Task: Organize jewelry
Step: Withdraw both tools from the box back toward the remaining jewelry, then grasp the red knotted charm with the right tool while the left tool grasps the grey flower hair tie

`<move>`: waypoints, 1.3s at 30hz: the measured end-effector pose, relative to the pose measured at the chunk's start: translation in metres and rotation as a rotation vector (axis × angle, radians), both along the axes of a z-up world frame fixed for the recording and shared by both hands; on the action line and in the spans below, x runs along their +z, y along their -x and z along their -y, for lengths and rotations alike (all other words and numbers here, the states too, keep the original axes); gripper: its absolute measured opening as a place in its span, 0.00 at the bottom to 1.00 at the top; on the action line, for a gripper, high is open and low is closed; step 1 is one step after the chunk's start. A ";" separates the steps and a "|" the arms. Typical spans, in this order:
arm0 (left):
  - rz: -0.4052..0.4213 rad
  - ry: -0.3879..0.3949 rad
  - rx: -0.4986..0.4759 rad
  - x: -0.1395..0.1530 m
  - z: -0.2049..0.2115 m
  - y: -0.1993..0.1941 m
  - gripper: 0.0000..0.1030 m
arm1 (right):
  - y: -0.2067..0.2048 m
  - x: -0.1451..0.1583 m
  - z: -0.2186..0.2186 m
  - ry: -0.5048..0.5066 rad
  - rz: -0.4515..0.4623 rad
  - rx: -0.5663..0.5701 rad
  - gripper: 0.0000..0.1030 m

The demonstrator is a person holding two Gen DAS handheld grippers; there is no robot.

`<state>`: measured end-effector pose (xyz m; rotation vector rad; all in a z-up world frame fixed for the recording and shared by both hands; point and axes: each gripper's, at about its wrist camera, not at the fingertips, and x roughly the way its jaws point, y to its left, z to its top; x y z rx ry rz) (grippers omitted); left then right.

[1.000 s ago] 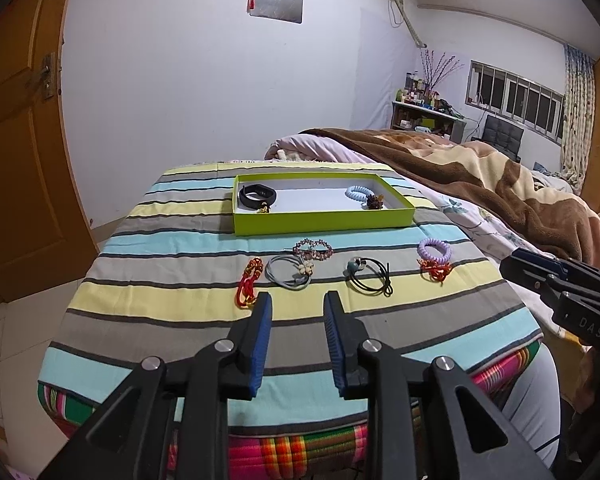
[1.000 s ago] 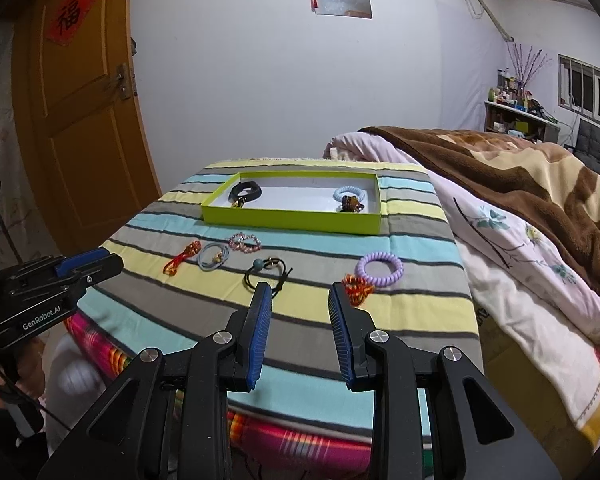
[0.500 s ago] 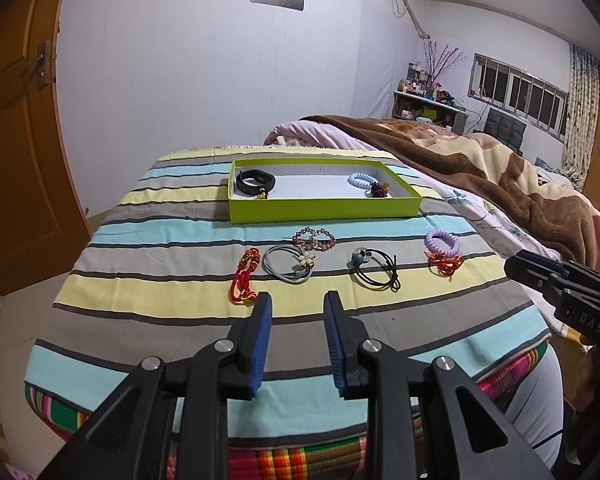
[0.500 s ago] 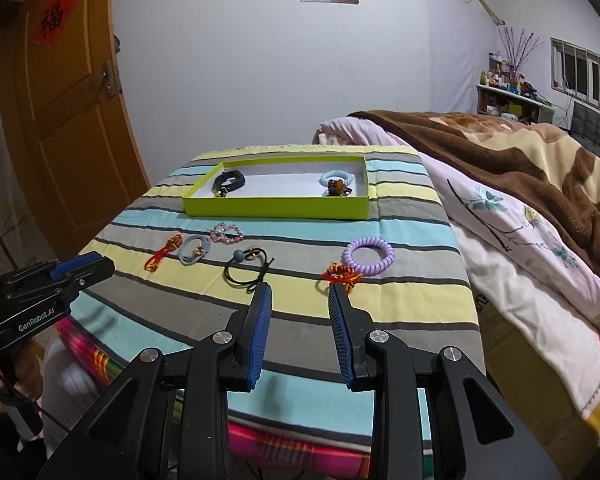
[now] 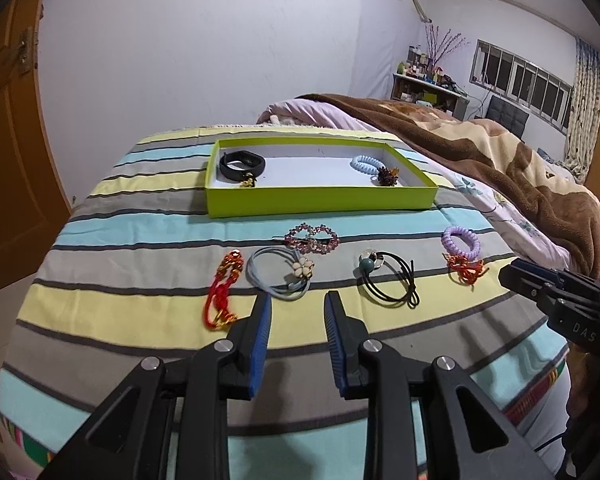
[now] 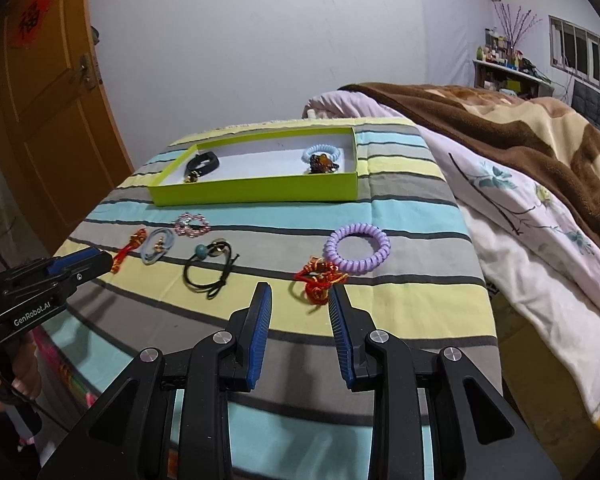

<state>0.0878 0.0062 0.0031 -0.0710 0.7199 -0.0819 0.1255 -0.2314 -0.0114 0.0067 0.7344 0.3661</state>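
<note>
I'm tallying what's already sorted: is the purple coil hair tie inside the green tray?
No. The purple coil hair tie lies on the striped cloth, on the near side of the green tray, touching a red knotted ornament.

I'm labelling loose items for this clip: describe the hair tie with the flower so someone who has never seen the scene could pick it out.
Start at the lime-green tray on the striped cloth. In the row of loose pieces in front of it, look second from the left, between the red cord bracelet and the black elastic. The grey-blue hair tie alone carries a cream flower charm.
</note>
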 end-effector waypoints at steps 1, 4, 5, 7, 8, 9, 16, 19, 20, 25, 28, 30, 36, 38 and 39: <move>-0.004 -0.001 -0.005 -0.002 0.001 -0.004 0.31 | -0.003 -0.002 0.000 0.002 -0.006 -0.001 0.29; -0.016 -0.010 -0.011 -0.005 0.006 -0.015 0.31 | -0.012 -0.008 -0.001 0.009 -0.023 -0.003 0.29; -0.017 -0.014 -0.016 -0.006 0.007 -0.018 0.31 | -0.014 -0.010 -0.002 0.010 -0.028 -0.003 0.29; -0.024 -0.018 -0.021 -0.008 0.008 -0.026 0.31 | -0.019 -0.013 -0.004 0.015 -0.039 -0.004 0.29; -0.031 -0.018 -0.022 -0.010 0.009 -0.030 0.31 | -0.022 -0.015 -0.004 0.017 -0.048 -0.005 0.29; -0.038 -0.020 -0.021 -0.011 0.009 -0.033 0.31 | -0.024 -0.016 -0.005 0.019 -0.053 -0.007 0.30; -0.089 -0.034 -0.018 -0.021 0.013 -0.053 0.31 | -0.037 -0.023 -0.007 0.039 -0.080 -0.017 0.29; -0.114 -0.047 -0.009 -0.026 0.014 -0.059 0.31 | -0.043 -0.026 -0.010 0.061 -0.104 -0.016 0.29; -0.125 -0.045 -0.004 -0.028 0.014 -0.061 0.31 | -0.045 -0.028 -0.011 0.068 -0.108 -0.018 0.29; -0.124 -0.048 0.001 -0.028 0.013 -0.062 0.24 | -0.051 -0.027 -0.012 0.071 -0.117 -0.025 0.29; -0.122 -0.040 -0.001 -0.028 0.012 -0.061 0.16 | -0.051 -0.027 -0.011 0.064 -0.118 -0.032 0.27; -0.118 -0.039 -0.002 -0.028 0.011 -0.060 0.16 | -0.051 -0.027 -0.010 0.058 -0.119 -0.034 0.18; -0.091 -0.015 -0.019 -0.023 0.009 -0.051 0.16 | -0.042 -0.022 -0.008 0.034 -0.106 -0.029 0.16; -0.071 -0.004 -0.025 -0.019 0.008 -0.044 0.16 | -0.037 -0.018 -0.007 0.027 -0.093 -0.026 0.16; -0.062 0.002 -0.027 -0.017 0.007 -0.042 0.16 | -0.035 -0.016 -0.008 0.023 -0.088 -0.022 0.16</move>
